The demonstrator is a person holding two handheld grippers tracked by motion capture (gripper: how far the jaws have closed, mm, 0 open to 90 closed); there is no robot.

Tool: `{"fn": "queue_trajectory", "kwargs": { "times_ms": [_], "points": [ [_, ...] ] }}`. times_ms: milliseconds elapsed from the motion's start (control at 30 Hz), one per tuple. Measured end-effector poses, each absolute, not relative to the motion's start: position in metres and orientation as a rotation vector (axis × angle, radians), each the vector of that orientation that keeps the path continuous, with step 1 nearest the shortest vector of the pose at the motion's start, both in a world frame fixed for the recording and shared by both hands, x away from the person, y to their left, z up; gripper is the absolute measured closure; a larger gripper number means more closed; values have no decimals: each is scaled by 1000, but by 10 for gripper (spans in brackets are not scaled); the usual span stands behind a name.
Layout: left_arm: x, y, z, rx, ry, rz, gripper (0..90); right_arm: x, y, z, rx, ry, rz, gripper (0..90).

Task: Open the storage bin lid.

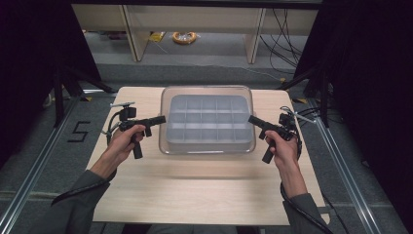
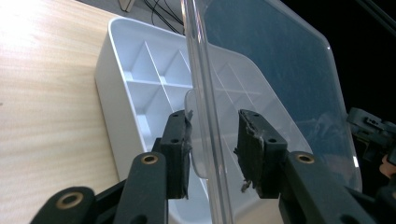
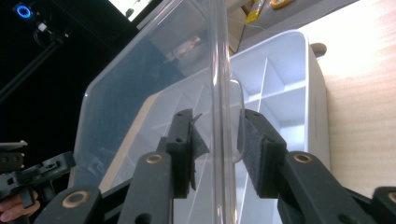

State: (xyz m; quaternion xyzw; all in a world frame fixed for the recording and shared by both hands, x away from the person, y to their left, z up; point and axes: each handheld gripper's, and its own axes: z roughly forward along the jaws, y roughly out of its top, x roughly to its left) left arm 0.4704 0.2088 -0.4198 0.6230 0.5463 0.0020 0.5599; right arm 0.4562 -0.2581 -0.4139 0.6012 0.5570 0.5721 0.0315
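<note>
High view: you clamp left gripper and right gripper on lid tabs at opposite ends, keeping lid level above box on table.

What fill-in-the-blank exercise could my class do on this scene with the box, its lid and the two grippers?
1. The clear lid is held by ____ grippers, one at each end.
2. The white box under the lid is split into many ____.
3. The box rests on a ____ table.
4. The left gripper grips the lid's ____.

Missing words: two; compartments; wooden; rim
</note>
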Motion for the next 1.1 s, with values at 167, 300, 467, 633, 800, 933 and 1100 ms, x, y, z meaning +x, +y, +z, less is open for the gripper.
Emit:
{"fn": "queue_trajectory", "kwargs": {
  "times_ms": [167, 300, 467, 633, 800, 933, 1100],
  "points": [
    [451, 214, -425, 1484, 1264, 13, 639, 443, -254, -414, 1861, 1722, 1765, 666],
    [431, 220, -431, 1480, 1239, 8, 646, 429, -253, -417, 1785, 1758, 1730, 668],
    [414, 222, -439, 1490, 1215, 17, 648, 409, -252, -420, 1746, 1772, 1743, 667],
    [403, 222, -448, 1443, 1234, -25, 659, 400, -252, -426, 1747, 1769, 1753, 664],
    [393, 222, -453, 1440, 1236, -37, 665, 386, -253, -436, 1764, 1765, 1748, 662],
    [385, 221, -457, 1474, 1219, -18, 664, 377, -254, -441, 1775, 1773, 1721, 663],
    [379, 221, -460, 1444, 1243, -64, 663, 372, -254, -443, 1756, 1778, 1738, 659]
  ]
}}
